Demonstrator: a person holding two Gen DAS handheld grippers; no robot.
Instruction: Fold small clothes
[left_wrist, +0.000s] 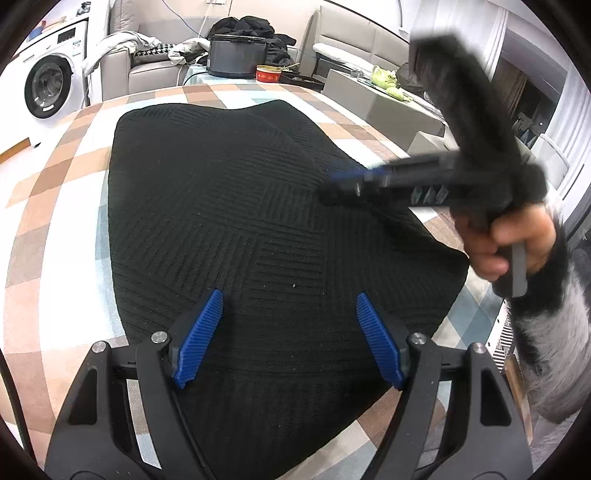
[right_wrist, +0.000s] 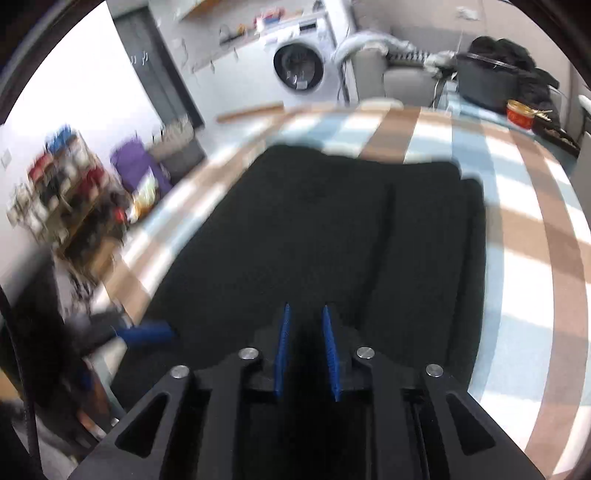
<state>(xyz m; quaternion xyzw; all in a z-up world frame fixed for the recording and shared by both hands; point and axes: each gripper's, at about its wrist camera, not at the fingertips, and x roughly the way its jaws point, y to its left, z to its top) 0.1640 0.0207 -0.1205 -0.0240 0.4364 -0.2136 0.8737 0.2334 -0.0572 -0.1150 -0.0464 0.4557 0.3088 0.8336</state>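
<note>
A black ribbed knit garment lies spread flat on the checked tablecloth, with a fold line running along its right part. My left gripper hovers open over the garment's near edge, its blue pads wide apart with nothing between them. My right gripper, blurred and held by a person's hand, reaches in from the right over the garment's right half. In the right wrist view the right gripper shows only a narrow gap between its pads above the dark cloth, with no fabric seen pinched.
At the table's far end stand a dark cooker pot and a red tin. Beyond are a sofa with piled clothes and a washing machine. Cluttered shelves stand off the table's left side.
</note>
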